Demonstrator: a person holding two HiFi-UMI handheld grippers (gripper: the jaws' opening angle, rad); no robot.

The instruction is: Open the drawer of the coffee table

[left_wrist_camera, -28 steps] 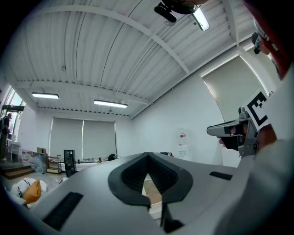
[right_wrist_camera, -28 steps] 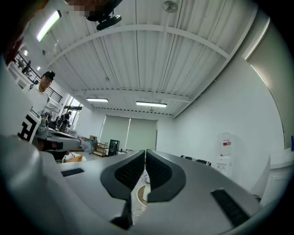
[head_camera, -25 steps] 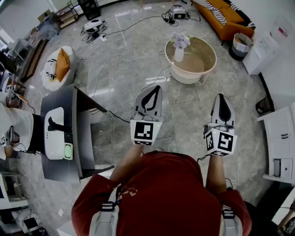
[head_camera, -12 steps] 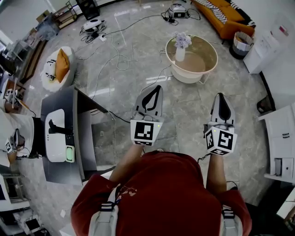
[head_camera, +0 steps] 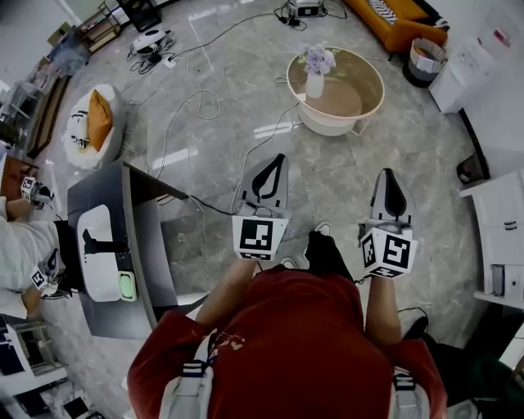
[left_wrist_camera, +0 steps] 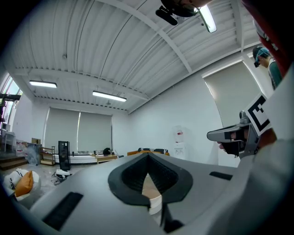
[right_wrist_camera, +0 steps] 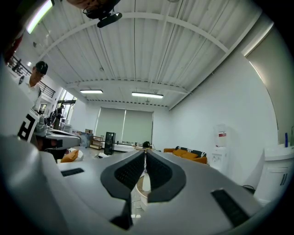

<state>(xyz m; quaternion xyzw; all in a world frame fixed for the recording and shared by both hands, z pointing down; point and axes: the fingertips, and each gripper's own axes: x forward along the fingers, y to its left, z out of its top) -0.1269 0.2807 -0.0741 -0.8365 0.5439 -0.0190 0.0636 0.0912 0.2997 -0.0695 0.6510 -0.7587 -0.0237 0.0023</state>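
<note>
The round beige coffee table [head_camera: 374,100] stands on the marble floor ahead of me, with a white vase of pale flowers [head_camera: 315,80] on it. No drawer front shows from the head view. My left gripper [head_camera: 279,158] is shut and empty, level above the floor, well short of the table. My right gripper [head_camera: 390,172] is also shut and empty, beside it on the right. In the left gripper view, the table's beige top [left_wrist_camera: 149,187] shows behind the closed gripper [left_wrist_camera: 147,155]. In the right gripper view, the vase [right_wrist_camera: 146,182] shows behind the closed gripper [right_wrist_camera: 145,152].
A dark desk [head_camera: 146,237] carrying a white device [head_camera: 97,252] stands at the left, a person [head_camera: 24,258] beside it. Cables [head_camera: 205,105] cross the floor. A white beanbag [head_camera: 92,124], an orange sofa [head_camera: 395,18], a bin [head_camera: 427,57] and white cabinets [head_camera: 501,237] ring the room.
Both grippers have sunk a little and edged forward, still shut. My dark trouser leg and shoe have come into view between them. The person at the desk has shifted.
</note>
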